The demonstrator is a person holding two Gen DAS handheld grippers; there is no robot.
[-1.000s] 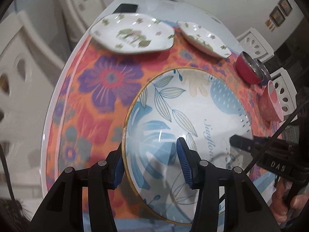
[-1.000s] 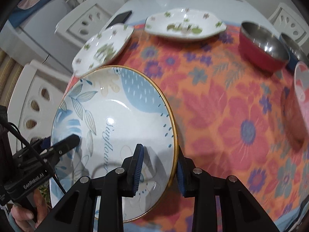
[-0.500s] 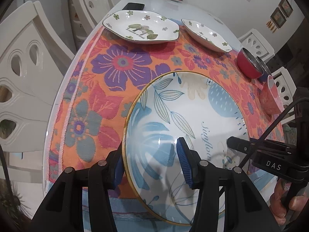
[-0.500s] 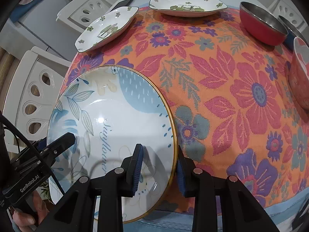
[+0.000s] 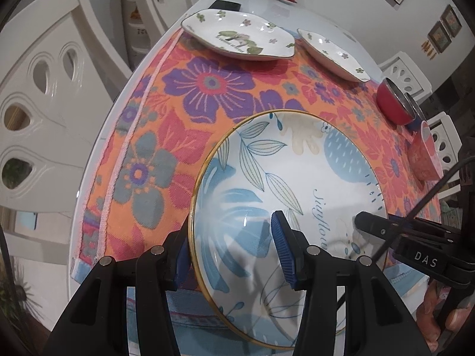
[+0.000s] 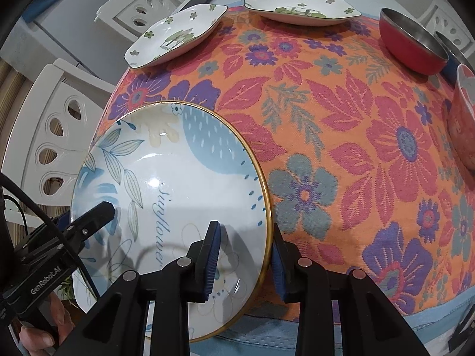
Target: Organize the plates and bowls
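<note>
Since the earlier frame, the large plate (image 5: 297, 184) has travelled toward the near edge of the worktop (image 5: 255, 3), now overhanging it. The left gripper (image 5: 230, 246) pinches the plate's left rim between its fingers (image 5: 282, 249), one finger above, one beneath. The right gripper (image 6: 245, 258) pinches the opposite rim likewise, fingers narrowly spread. The plate is glossy, round and gold-edged, with blue leaf print. Open woven floral cloth (image 6: 341, 148) lies between it and two white flowered dishes (image 6: 178, 34) and a red bowl (image 6: 412, 44).
</note>
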